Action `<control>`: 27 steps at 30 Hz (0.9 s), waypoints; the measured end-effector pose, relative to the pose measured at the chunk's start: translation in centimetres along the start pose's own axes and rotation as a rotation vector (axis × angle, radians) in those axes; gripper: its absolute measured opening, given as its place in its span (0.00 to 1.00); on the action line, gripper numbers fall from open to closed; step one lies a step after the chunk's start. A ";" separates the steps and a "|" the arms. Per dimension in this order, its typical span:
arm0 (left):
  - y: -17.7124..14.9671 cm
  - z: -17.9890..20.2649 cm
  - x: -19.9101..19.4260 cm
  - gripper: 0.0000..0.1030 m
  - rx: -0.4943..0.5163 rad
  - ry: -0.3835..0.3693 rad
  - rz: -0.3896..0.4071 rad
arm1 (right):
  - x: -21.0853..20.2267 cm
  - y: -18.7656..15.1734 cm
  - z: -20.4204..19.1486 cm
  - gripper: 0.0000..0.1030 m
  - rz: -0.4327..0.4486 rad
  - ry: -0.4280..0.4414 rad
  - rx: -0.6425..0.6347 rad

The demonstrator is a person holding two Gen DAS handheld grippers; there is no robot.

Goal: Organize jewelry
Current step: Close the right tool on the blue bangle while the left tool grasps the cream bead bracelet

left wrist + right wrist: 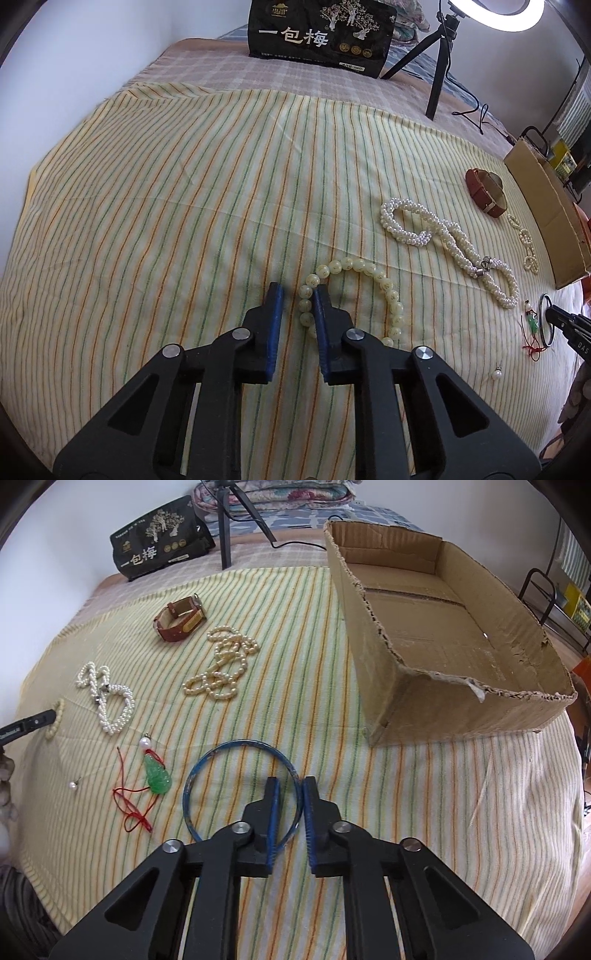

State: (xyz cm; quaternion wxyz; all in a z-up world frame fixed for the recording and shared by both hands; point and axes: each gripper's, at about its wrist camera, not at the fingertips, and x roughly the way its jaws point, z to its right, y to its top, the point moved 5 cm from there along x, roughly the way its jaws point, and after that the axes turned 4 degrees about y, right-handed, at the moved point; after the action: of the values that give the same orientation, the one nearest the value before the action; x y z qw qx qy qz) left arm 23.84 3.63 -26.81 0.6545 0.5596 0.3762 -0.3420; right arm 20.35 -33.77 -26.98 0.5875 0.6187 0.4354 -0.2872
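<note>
My left gripper [298,290] is open, its jaws astride the left side of a pale bead bracelet [384,284] on the striped cloth. My right gripper [290,781] is open, its jaws straddling the right edge of a blue bangle [207,760]. Also on the cloth lie a white pearl rope necklace [443,240] [107,698], a brown leather watch [179,622] [485,190], a cream bead necklace [221,664], a green jade pendant on red cord [157,775] and a loose pearl earring [73,785]. An open cardboard box [380,686] stands at the right.
A black snack bag [317,33] [159,550] and a ring light tripod [439,66] stand at the back of the bed. A chair and shelf [546,594] are beyond the box. The striped cloth [184,184] covers the bed.
</note>
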 end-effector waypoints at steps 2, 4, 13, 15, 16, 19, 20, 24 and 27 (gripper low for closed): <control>0.0 -0.1 0.0 0.07 -0.004 0.000 0.002 | 0.0 0.1 -0.2 0.04 0.000 0.004 -0.005; 0.0 -0.3 -0.2 0.06 -0.009 -0.008 0.001 | -0.1 0.1 -0.4 0.03 0.003 0.005 -0.007; -0.3 0.1 -2.1 0.05 -0.013 -0.032 0.039 | -2.0 -0.2 -1.6 0.03 0.047 0.004 -0.046; -0.4 0.3 -2.7 0.05 -0.010 -0.037 0.052 | -2.6 -0.2 -1.8 0.03 0.062 0.005 -0.051; -0.4 0.3 -3.0 0.05 -0.009 -0.037 0.058 | -2.9 -0.2 -1.9 0.03 0.068 0.007 -0.051; -0.4 0.6 -3.8 0.05 -0.004 -0.035 0.074 | -3.9 -0.1 -2.1 0.03 0.090 0.011 -0.052; -0.3 0.6 -4.0 0.05 0.000 -0.034 0.079 | -4.2 -0.1 -2.2 0.03 0.097 0.012 -0.053; -0.3 0.8 -5.0 0.05 0.012 -0.035 0.098 | -5.2 -0.2 -2.3 0.03 0.119 0.015 -0.051; -0.2 1.0 -5.6 0.05 0.020 -0.036 0.112 | -5.7 -0.3 -2.4 0.03 0.129 0.012 -0.054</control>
State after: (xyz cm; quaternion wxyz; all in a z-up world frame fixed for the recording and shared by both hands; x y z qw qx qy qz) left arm 21.03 2.79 -21.92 0.6736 0.5802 0.3289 -0.3185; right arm 17.09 -32.63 -21.85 0.6188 0.6310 0.4056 -0.2332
